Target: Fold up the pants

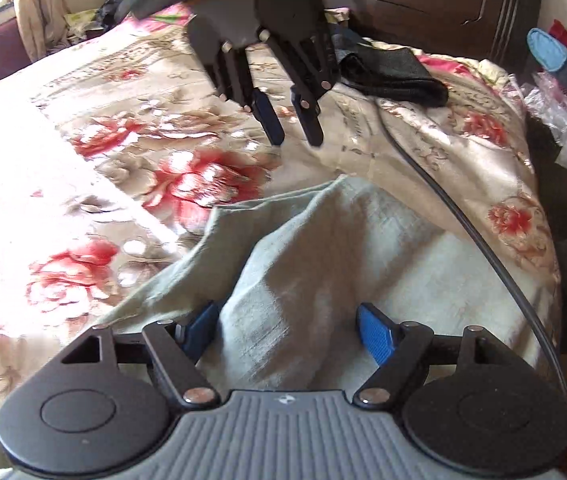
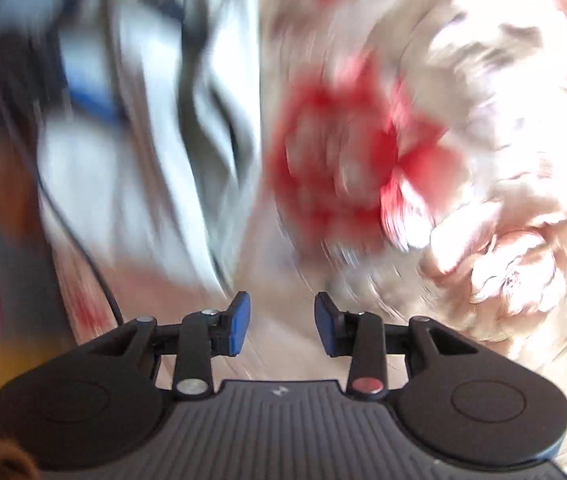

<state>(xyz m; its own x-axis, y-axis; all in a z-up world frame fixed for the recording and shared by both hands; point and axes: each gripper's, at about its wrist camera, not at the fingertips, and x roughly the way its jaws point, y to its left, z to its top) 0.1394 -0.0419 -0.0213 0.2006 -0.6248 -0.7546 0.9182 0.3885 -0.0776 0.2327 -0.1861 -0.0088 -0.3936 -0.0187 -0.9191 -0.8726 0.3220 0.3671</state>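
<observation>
Right now my left tongs (image 1: 287, 330) hang spread wide over the pants (image 1: 323, 264), a pale grey-green heap lying rumpled on the bed (image 1: 83, 184), whose cover is cream with big red flowers. A raised fold of the cloth sits between the two blue pads (image 1: 375, 334), but I cannot see them pressing on it, so I judge the pants are not gripped on this side.

My right tongs (image 1: 297, 136) show in the left view further up the bed, pointing down at the flowered cover just beyond the far edge of the pants. Their own camera view is badly blurred. In it they stand partly apart with nothing between them, and the pants (image 2: 187, 128) lie to the left of them, apart from the pads.

What could go wrong, as I judge it: the left side may shut on a thick bunched ridge and not a clean edge, so the fold would come out lumpy. The right side, aimed past the pants, may pinch the bed cover along with the cloth, or only the cover. A thin black cable (image 1: 479, 232) trails across the bed beside the pants and could snag or get dragged into the fold.
</observation>
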